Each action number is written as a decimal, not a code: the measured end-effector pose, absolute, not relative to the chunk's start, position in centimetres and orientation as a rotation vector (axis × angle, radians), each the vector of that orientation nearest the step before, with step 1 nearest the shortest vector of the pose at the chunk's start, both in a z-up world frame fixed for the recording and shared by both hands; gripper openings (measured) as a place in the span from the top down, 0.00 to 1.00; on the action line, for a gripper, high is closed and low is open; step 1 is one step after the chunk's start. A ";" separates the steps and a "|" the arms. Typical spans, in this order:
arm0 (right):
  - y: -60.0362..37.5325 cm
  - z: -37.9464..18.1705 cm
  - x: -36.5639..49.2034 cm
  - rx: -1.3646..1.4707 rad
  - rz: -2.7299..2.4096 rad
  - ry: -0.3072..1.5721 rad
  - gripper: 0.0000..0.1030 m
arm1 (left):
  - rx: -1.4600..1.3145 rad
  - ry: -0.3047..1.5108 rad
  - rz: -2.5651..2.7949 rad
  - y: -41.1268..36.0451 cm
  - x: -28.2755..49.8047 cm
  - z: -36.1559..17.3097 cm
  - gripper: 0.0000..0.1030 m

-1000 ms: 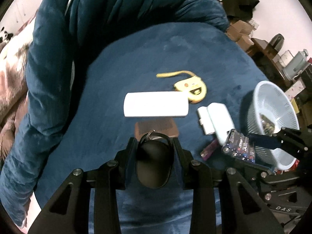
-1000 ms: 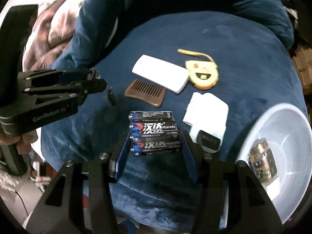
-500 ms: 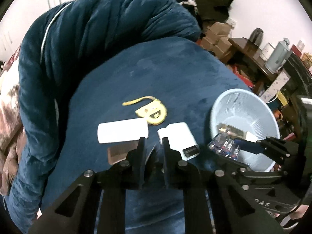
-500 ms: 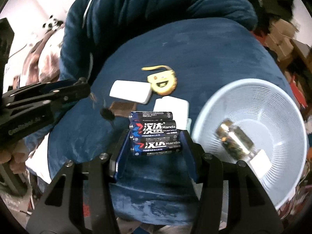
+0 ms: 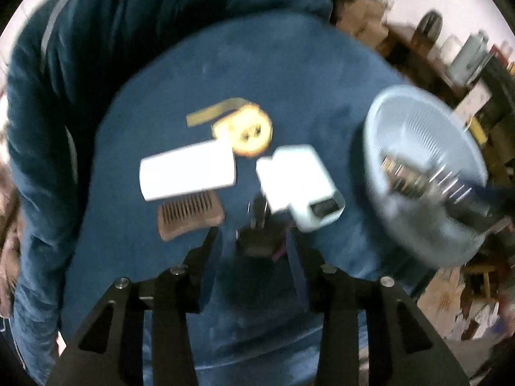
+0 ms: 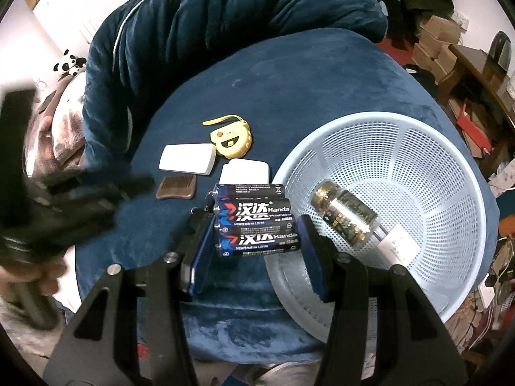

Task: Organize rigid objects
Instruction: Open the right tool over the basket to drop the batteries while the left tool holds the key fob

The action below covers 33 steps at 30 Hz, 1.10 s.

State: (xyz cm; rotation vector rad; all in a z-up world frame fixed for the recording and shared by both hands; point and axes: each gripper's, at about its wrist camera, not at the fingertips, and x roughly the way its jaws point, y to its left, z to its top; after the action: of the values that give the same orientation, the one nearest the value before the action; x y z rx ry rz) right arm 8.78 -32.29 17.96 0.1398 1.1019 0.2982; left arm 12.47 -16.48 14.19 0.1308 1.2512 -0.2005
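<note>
While one bottle [image 6: 346, 217] lies in the basket [image 6: 450, 148] | right gripper [image 6: 257, 225] fingers clamp battery pack [image 6: 257, 218] at rim | left gripper [image 5: 254, 241] fingers opening, key fob [image 5: 257, 234] between | four items left mid-frame.

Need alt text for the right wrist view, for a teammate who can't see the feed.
The right gripper holds a pack of batteries at the near rim of a pale blue basket that already holds a small bottle. On the blue cushion behind lie a comb, two white cases and a yellow tape measure.

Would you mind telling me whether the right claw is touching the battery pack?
Touching: the right wrist view shows the right claw shut on the battery pack, a blue pad pressed against each end.
</note>
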 end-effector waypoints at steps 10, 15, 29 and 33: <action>-32.8 17.8 9.4 0.146 0.302 1.093 0.49 | 0.002 1.370 -0.248 -15.5 13.7 6.8 0.59; -32.9 17.4 10.0 0.142 0.296 1.103 0.49 | -0.043 1.386 -0.254 -16.2 14.4 5.3 0.46; -33.0 17.4 10.3 0.133 0.304 1.105 0.49 | -0.043 1.349 -0.206 -14.5 14.2 7.1 0.78; -32.6 17.5 9.9 0.126 0.312 1.104 0.49 | -0.053 1.351 -0.189 -13.4 14.2 7.6 0.78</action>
State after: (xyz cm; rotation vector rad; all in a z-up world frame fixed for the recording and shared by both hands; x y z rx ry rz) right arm 9.95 -32.62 17.47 0.1263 1.1045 0.3124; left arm 14.16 -13.43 7.62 -0.0527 1.3507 -0.1891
